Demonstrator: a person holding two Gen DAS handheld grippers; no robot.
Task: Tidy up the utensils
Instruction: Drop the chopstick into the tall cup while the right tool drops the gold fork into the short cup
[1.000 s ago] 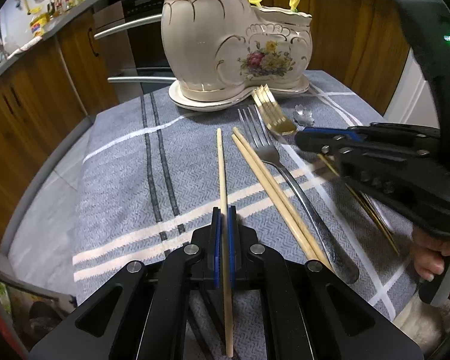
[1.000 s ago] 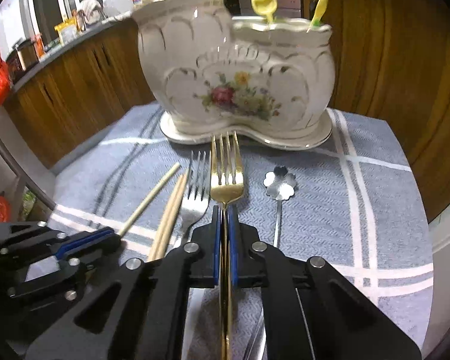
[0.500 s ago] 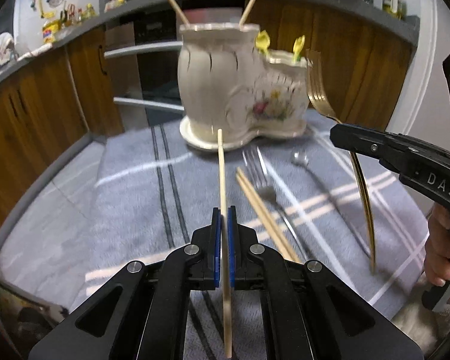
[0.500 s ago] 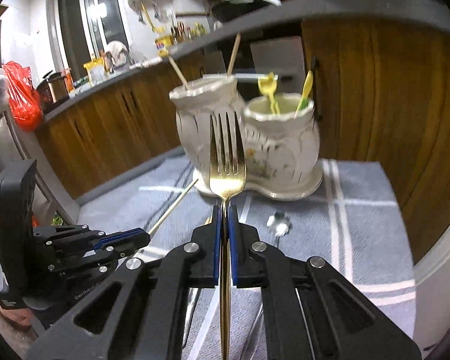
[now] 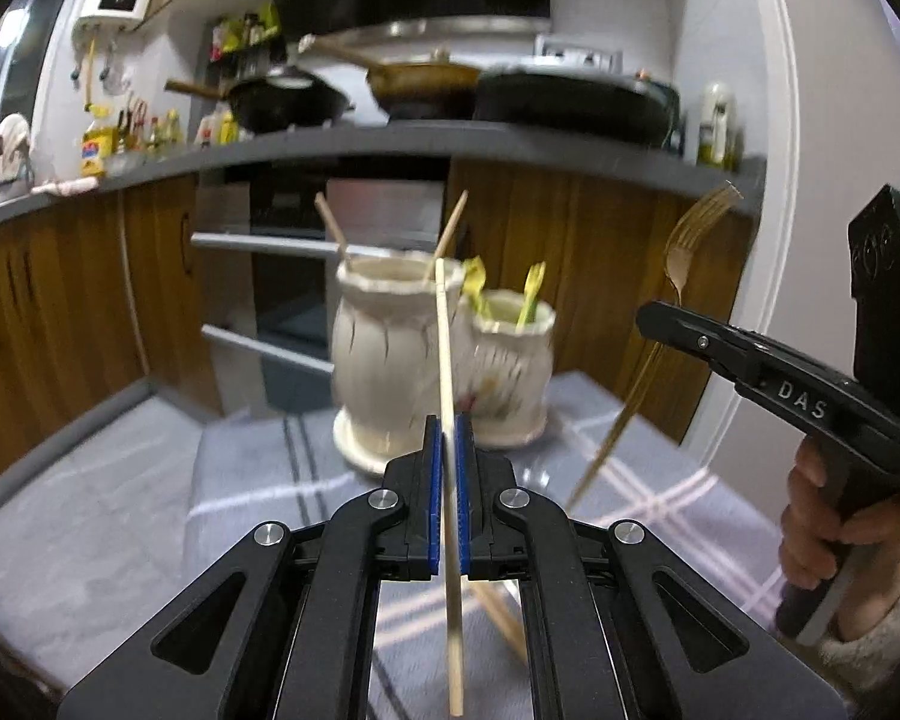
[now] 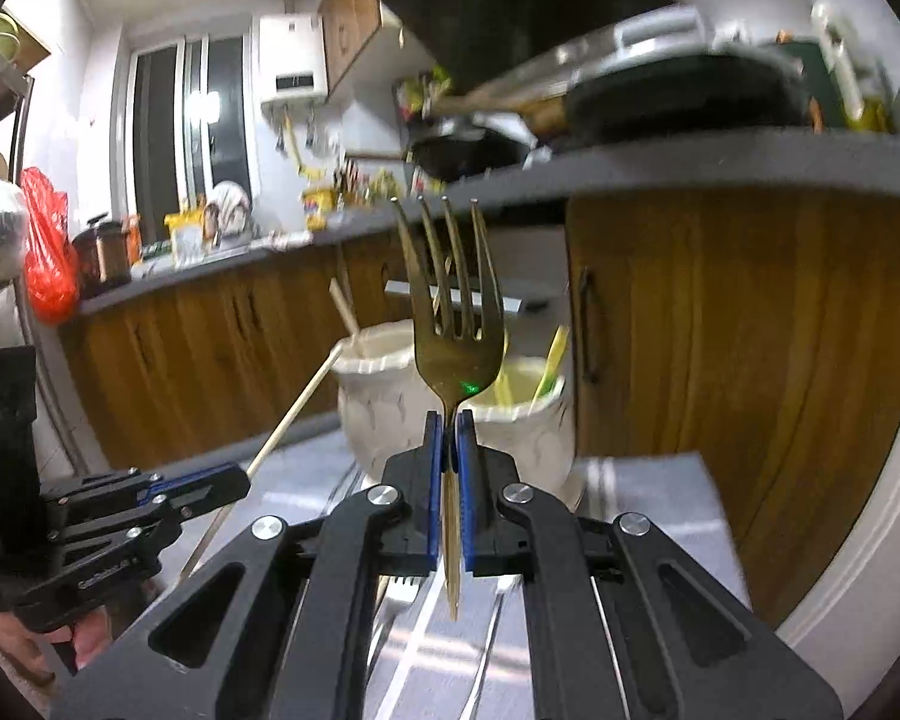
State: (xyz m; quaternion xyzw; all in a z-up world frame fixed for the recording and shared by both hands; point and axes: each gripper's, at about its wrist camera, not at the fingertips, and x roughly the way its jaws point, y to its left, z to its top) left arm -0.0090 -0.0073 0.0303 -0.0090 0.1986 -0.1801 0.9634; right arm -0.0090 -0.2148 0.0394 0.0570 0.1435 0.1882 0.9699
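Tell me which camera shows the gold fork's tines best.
The right wrist view: the gold fork stands close and centred in the right gripper, all four tines clear. In the left wrist view it is small, seen from the side at the right, tines blurred.

Your left gripper (image 5: 447, 450) pinches a matt pale wooden chopstick (image 5: 447, 360); your right gripper (image 6: 449, 450) clamps a polished gold-toned metal fork (image 6: 453, 324). Beyond stand a glossy cream ceramic holder (image 5: 390, 360) and woven grey cloth (image 5: 240, 480).
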